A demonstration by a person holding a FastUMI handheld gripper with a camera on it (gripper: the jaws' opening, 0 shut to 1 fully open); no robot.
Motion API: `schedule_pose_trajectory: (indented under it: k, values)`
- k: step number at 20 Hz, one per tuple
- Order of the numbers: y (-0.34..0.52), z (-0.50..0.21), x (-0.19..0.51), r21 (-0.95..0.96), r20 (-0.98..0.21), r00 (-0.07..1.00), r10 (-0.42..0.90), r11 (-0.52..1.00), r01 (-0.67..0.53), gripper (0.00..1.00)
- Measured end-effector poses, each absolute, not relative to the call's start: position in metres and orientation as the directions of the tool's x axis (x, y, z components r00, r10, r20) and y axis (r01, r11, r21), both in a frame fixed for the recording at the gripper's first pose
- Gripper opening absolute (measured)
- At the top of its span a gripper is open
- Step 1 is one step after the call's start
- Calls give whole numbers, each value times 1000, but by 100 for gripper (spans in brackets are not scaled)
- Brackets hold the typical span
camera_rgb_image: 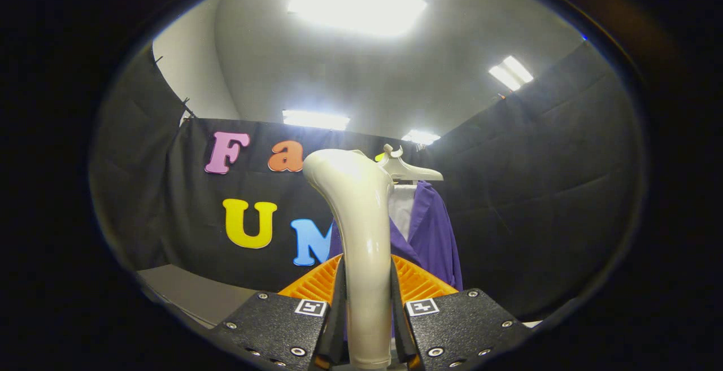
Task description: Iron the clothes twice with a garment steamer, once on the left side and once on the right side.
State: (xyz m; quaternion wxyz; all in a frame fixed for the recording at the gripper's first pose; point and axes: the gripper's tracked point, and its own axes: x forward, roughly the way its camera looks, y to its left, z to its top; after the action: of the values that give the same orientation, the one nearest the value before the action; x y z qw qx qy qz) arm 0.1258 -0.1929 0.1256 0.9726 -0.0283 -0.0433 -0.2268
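Observation:
My gripper [367, 297] is shut on the handle of a cream-white garment steamer [361, 213], both fingers pressing its sides. The steamer stands upright between the fingers, its curved head bending toward the garment. Beyond it a purple garment [432, 235] with a white inner collar hangs on a pale hanger [404, 169] in front of the black cloth wall. The steamer hides the left part of the garment, and its head sits level with the hanger's shoulder.
Black cloth walls [542, 201] close the booth behind and to the right. A pale table surface [192, 292] shows low to the left of the fingers. Bright ceiling lights [356, 1] shine overhead.

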Motion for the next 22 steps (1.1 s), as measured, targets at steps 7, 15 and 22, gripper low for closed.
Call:
schedule_pose_trajectory:
  k: [7, 15, 22]
  values:
    - [-233, 101, 204, -55, 83, 867, -491, 866, 496, 37]
    - [-279, 43, 251, -77, -15, 839, -544, 837, 542, 37]
    - [-288, -26, 252, -97, -132, 824, -551, 834, 543, 37]
